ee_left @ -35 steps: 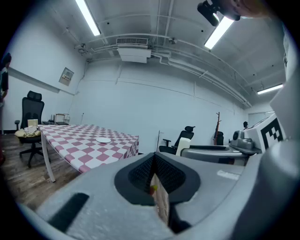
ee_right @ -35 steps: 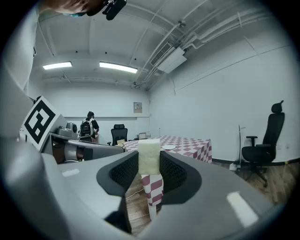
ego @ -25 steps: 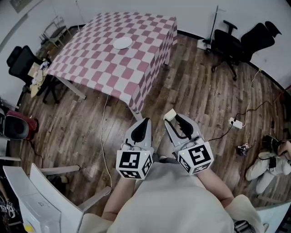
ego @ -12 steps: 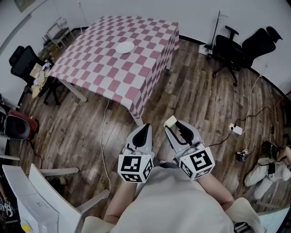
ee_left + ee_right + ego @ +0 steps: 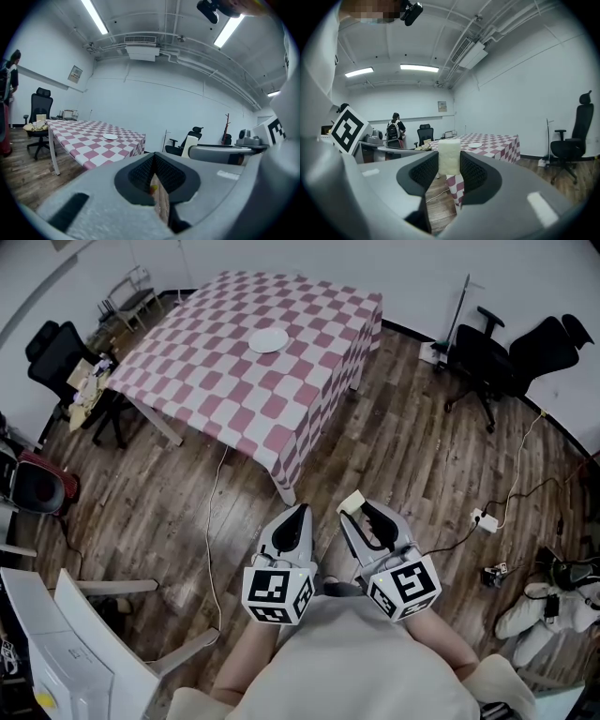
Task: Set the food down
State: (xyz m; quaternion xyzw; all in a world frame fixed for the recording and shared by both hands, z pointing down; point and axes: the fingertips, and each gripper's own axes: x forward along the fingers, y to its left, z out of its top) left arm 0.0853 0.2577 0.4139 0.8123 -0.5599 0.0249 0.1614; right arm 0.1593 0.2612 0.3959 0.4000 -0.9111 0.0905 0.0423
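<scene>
I wear a pale cream top (image 5: 361,657), loose and plain. My left gripper (image 5: 300,512) and my right gripper (image 5: 358,509) are both light grey moulded shells that narrow toward the far end, with black inner faces. Their pads (image 5: 423,171) are black rubber with a fine cross-hatched grain, set in rounded dark recesses. At its near end each carries a white cube, the left cube (image 5: 278,594) and the right cube (image 5: 405,585), printed with bold black square markers.

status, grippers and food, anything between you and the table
Left gripper shut, empty. Right gripper shut on pale food block. White plate sits on checked table ahead. Floor cable runs off to the left.
</scene>
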